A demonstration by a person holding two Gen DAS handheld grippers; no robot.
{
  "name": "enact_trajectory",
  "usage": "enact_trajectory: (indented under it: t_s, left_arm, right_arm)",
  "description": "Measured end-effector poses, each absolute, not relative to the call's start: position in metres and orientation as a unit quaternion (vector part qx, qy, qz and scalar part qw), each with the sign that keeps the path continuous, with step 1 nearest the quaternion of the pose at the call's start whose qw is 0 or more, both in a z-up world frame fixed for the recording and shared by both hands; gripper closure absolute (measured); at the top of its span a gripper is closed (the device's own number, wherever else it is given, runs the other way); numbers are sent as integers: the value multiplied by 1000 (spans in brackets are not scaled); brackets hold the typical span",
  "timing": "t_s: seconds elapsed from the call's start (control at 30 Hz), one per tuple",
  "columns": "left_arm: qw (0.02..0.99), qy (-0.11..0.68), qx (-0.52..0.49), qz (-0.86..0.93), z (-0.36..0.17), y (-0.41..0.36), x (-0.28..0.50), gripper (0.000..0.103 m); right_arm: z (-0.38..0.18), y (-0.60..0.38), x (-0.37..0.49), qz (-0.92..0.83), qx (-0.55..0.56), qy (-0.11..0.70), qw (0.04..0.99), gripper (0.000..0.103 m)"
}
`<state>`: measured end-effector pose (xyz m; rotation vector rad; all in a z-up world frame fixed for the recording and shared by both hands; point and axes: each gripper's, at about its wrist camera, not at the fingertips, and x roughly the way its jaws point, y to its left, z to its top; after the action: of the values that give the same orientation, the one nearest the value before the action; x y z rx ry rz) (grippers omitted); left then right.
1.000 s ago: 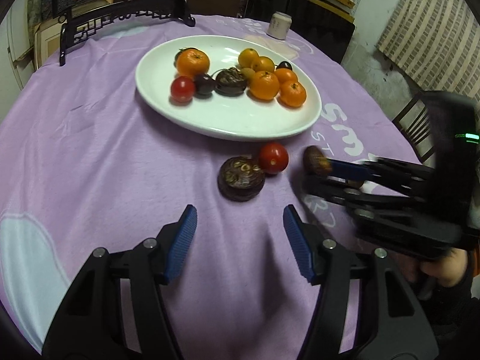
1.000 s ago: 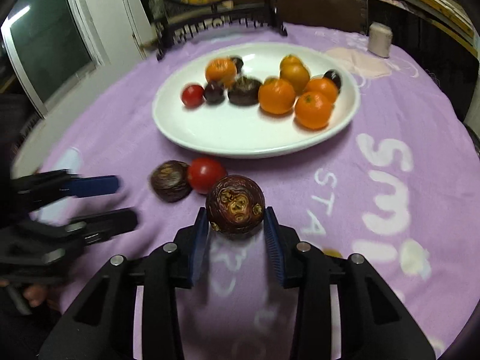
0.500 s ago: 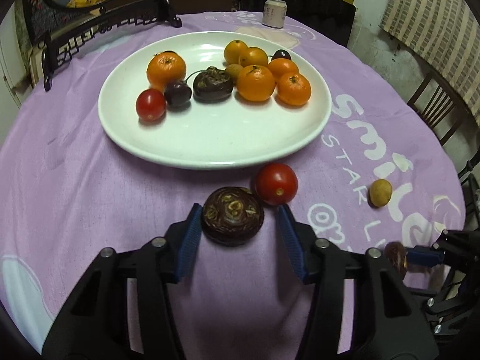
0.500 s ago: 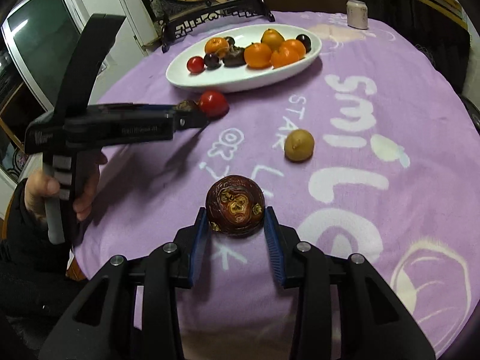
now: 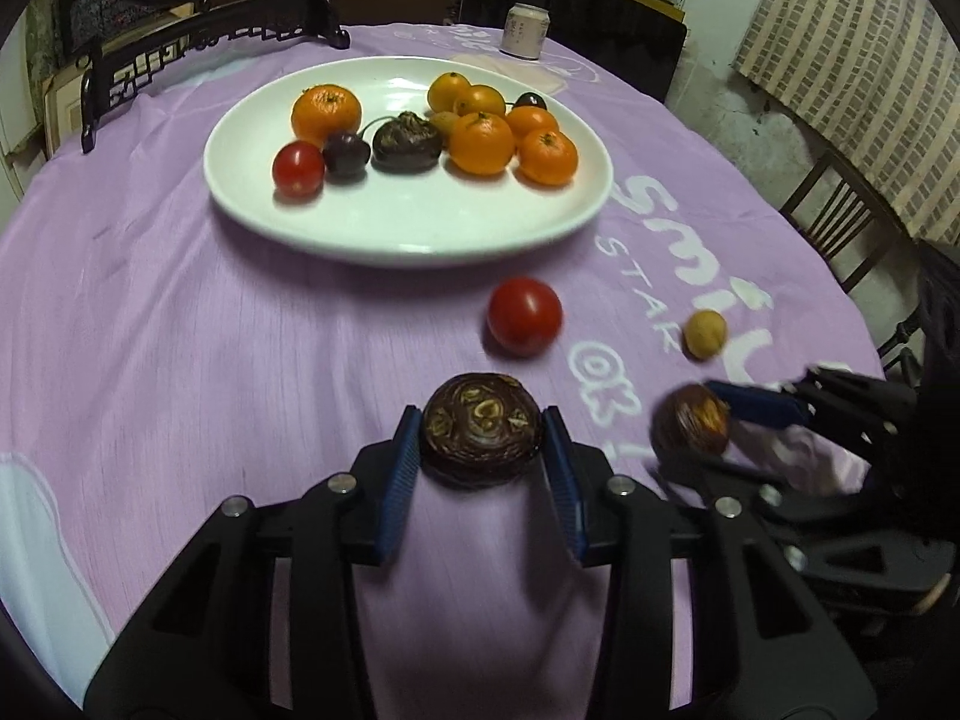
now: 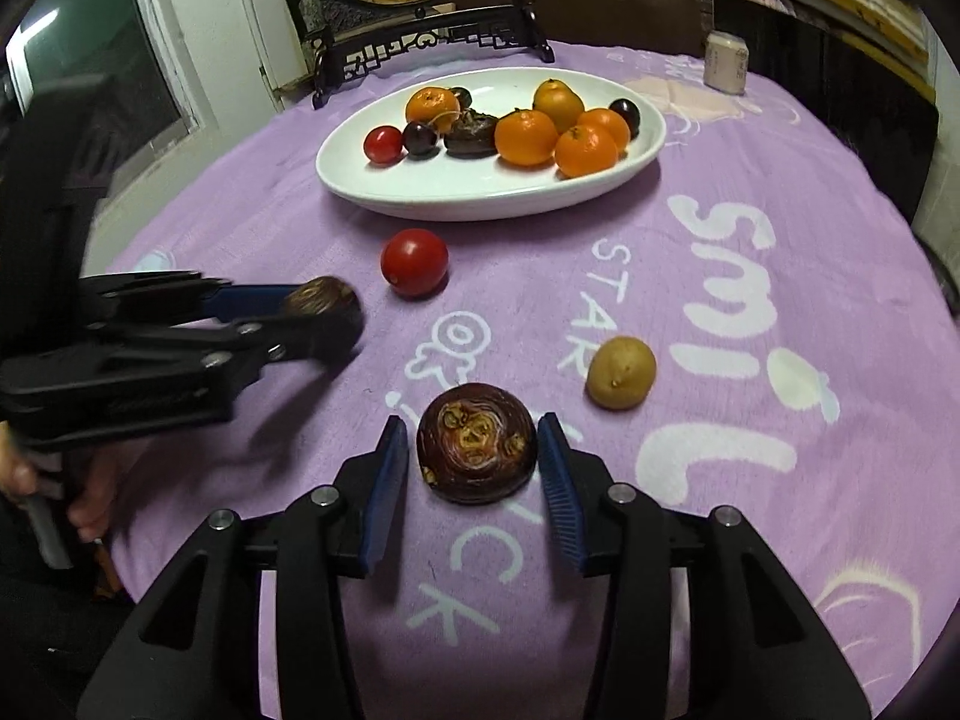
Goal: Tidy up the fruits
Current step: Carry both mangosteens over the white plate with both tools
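My left gripper (image 5: 480, 450) is shut on a dark brown water chestnut (image 5: 480, 429) and holds it above the purple cloth, short of the white plate (image 5: 414, 228). My right gripper (image 6: 474, 450) frames a second dark brown water chestnut (image 6: 477, 443) on the cloth; small gaps show between its pads and the fruit. A red tomato (image 5: 524, 315) and a small yellow-brown fruit (image 5: 705, 333) lie loose on the cloth; both also show in the right wrist view, the tomato (image 6: 414, 262) and the yellow-brown fruit (image 6: 621, 372). The plate (image 6: 480, 192) holds several oranges, a tomato, cherries and a chestnut.
A round table under a purple cloth (image 5: 150, 330) with white lettering. A small can (image 5: 525, 30) stands at the far edge. A dark carved stand (image 6: 420, 48) with a round picture sits behind the plate. A chair (image 5: 840, 228) stands at the right.
My left gripper closed on its water chestnut and lifted it back from the plate. My right gripper moved forward again, and its jaws opened slightly around the other chestnut.
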<state>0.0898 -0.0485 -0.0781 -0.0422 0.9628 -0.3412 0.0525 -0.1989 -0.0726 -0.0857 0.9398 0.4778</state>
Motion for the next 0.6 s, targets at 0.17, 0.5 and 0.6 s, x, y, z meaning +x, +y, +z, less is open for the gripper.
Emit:
enact_trajectory:
  t_s: [0.17, 0.5, 0.6]
  left_arm:
    - [876, 451, -34, -169, -66, -38, 75, 62]
    - [900, 405, -31, -159, -18, -24, 94, 62]
    - [905, 398, -30, -147, -4, -19, 121, 62]
  right_arm:
    - [-59, -195, 53, 234, -35, 443, 865, 64]
    - [-10, -186, 93, 238, -23, 393, 888, 64]
    - [-3, -182, 114, 240, -19, 388, 890, 64]
